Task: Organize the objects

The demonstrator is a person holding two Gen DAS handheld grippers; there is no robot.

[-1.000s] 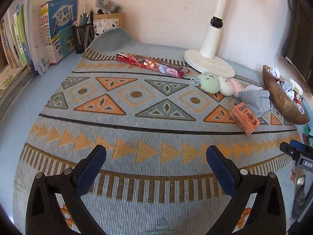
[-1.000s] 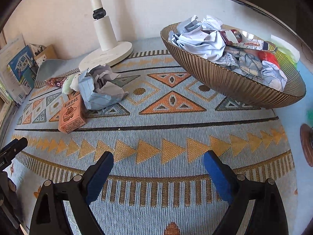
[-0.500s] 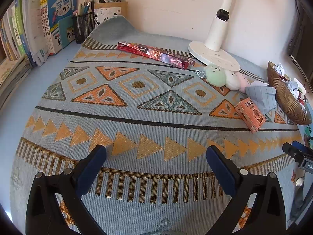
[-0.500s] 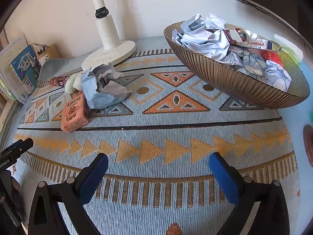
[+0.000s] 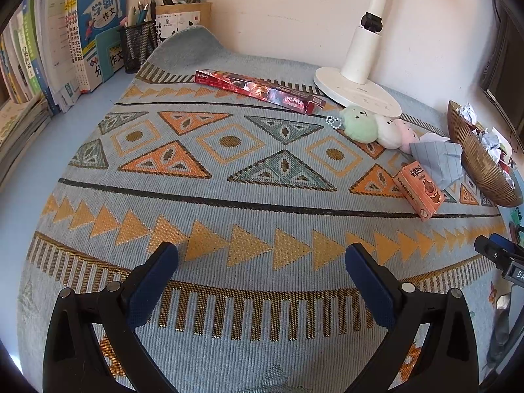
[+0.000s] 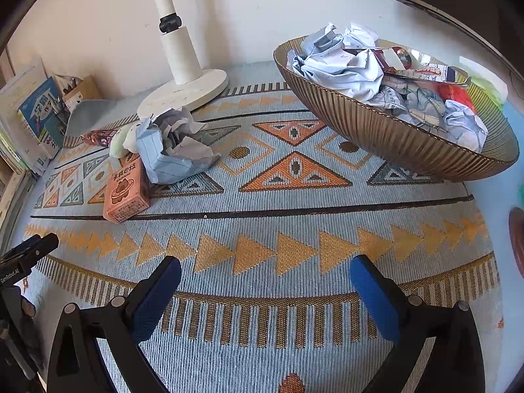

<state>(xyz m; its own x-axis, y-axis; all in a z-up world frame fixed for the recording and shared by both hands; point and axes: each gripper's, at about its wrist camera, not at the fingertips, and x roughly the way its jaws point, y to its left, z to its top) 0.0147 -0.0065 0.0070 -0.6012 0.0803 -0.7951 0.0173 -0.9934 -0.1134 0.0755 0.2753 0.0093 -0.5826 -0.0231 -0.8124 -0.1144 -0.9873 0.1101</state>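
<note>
Altogether three plush toys [image 5: 380, 126], one orange box [image 6: 126, 193], one bowl [image 6: 393, 137], both grippers' jaws wide, empty

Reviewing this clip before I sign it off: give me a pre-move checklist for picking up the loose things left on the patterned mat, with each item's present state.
1. Right gripper open and empty: ok.
2. Left gripper open and empty: ok.
3. Small orange cardboard box lies flat on the woven patterned mat, top face exposed: ok.
4. Box free of neighbours: not ok; the crumpled blue-grey paper lies against its far end.
5. Ribbed golden bowl has room for more: cannot tell; crumpled papers are already piled above part of the rim.
6. Long red foil-printed box clear of the white lamp base: cannot tell.
</note>
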